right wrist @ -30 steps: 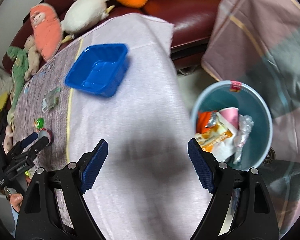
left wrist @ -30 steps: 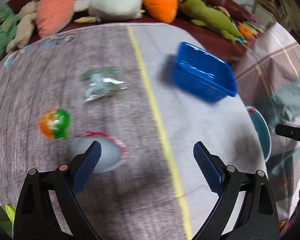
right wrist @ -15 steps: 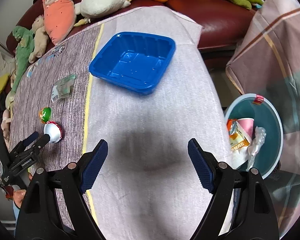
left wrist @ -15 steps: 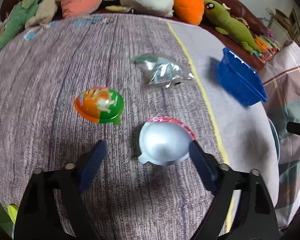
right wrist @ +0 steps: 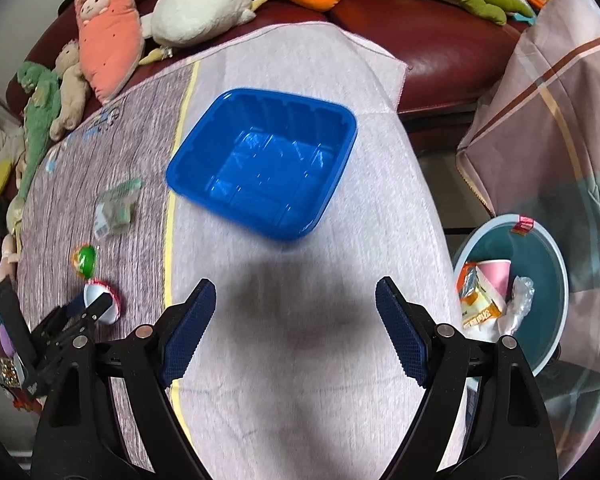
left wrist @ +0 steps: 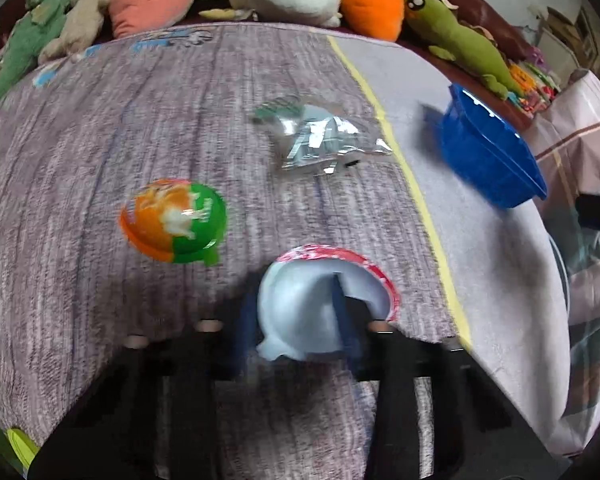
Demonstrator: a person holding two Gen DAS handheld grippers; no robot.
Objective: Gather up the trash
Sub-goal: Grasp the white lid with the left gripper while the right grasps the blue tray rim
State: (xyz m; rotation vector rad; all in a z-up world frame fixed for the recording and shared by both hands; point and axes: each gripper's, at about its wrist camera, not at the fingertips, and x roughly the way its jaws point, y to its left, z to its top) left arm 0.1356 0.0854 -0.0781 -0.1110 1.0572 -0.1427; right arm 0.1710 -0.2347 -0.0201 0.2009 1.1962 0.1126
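On the near part of the grey cloth, the left gripper (left wrist: pixel 296 320) has its blurred fingers around a white cup with a red rim (left wrist: pixel 320 308), apparently pinching it. An orange-green lid (left wrist: pixel 174 220) and a silver wrapper (left wrist: pixel 324 140) lie farther off. Right of them, the right gripper (right wrist: pixel 296 332) hangs spread wide near the blue tray (right wrist: pixel 264 176), the trash bin (right wrist: pixel 556 308) at far right.
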